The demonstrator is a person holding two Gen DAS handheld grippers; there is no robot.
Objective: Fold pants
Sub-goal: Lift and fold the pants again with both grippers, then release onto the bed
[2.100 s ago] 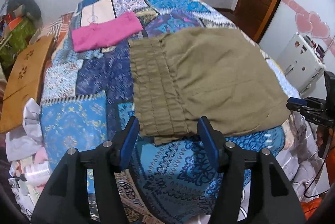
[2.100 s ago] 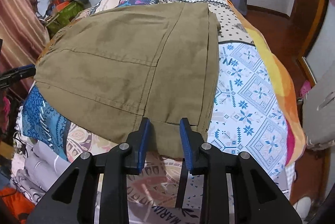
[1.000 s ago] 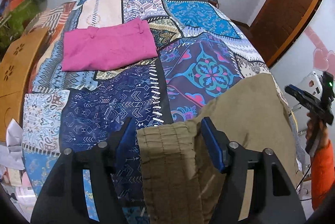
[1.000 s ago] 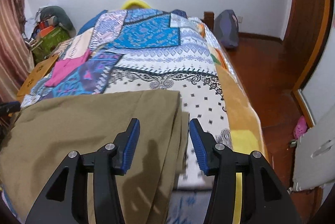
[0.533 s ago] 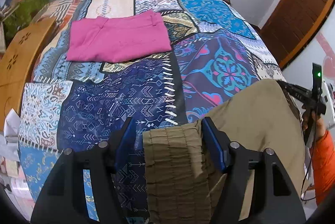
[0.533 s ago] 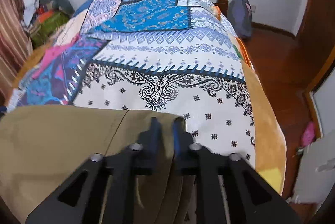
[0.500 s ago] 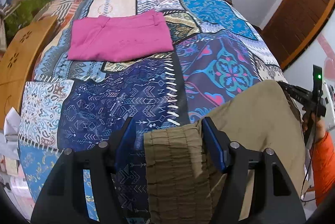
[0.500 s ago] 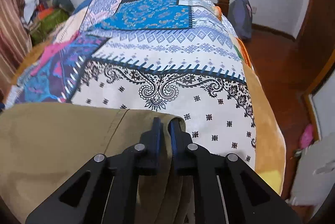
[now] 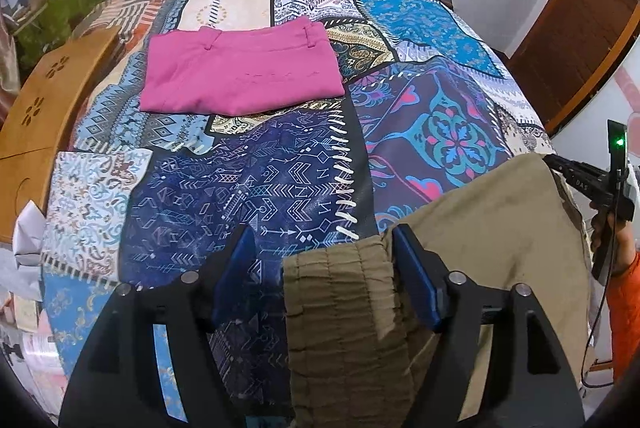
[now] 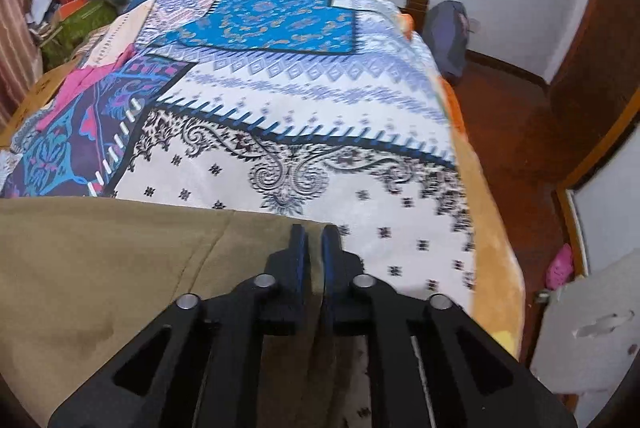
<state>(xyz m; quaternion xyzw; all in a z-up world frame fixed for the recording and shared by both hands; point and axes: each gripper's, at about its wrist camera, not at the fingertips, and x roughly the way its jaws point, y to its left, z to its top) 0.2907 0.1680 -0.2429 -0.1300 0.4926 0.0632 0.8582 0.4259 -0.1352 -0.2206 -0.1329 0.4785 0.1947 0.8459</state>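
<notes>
- two hand-held grippers work one pair of olive pants (image 9: 492,228), which lies across the near end of the bed (image 9: 256,196), on its patchwork bedspread.
- left hand-held gripper (image 9: 324,268): jaws wide and opening; the gathered waistband (image 9: 340,292) lies between them, against the right finger, with a clear gap to the left finger, so not gripped.
- right hand-held gripper (image 10: 315,248): jaws nearly together, easing apart, with the far hem corner of the pants (image 10: 120,268) pinched between the pads.
- the key relation: the pants' long axis runs side to side between the two hand-held grippers, waistband at the left, hem at the right; each holds its own end.
- judged, any next fold brings one end over toward the other.
- pink shorts (image 9: 240,76) lie folded farther up the bed, well apart.
</notes>
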